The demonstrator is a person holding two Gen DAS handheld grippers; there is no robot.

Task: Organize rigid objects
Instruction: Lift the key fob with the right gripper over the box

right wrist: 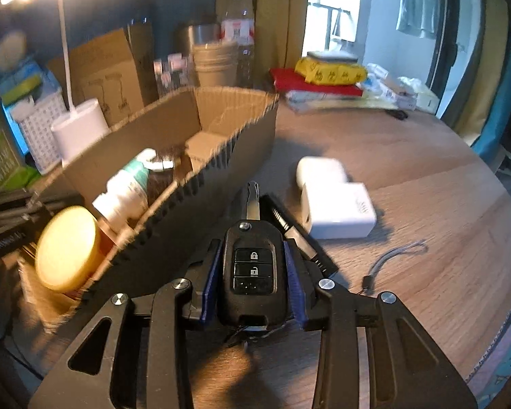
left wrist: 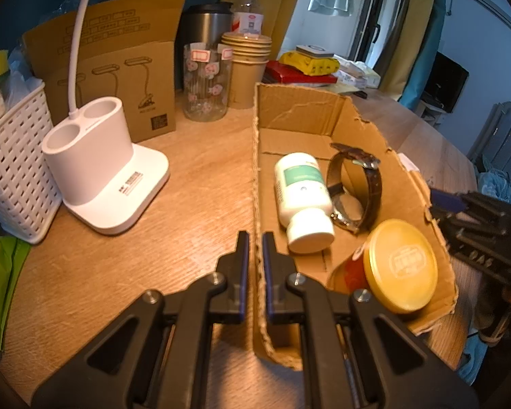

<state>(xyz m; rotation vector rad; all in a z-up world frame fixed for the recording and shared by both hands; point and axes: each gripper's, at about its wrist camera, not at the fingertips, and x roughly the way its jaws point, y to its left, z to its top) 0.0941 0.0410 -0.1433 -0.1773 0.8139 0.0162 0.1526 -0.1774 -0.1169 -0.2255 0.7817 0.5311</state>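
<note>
- My left gripper (left wrist: pixel 255 238) is clenched on the near left wall of the cardboard box (left wrist: pixel 299 109), a pad on either side of it.
- In the box I see a white bottle (left wrist: pixel 301 197) lying down, cap toward me, a watch (left wrist: pixel 356 187) just beside it on edge, and a yellow-lidded jar (left wrist: pixel 400 266) at the near right corner.
- My right gripper (right wrist: pixel 253 272) grasps the car key (right wrist: pixel 253 272) by its black fob; its long axis runs along the fingers, blade pointing away, just right of the box wall (right wrist: pixel 201 197).
- Right of it on the table (right wrist: pixel 426 170) sit two white chargers (right wrist: pixel 337 211).
</note>
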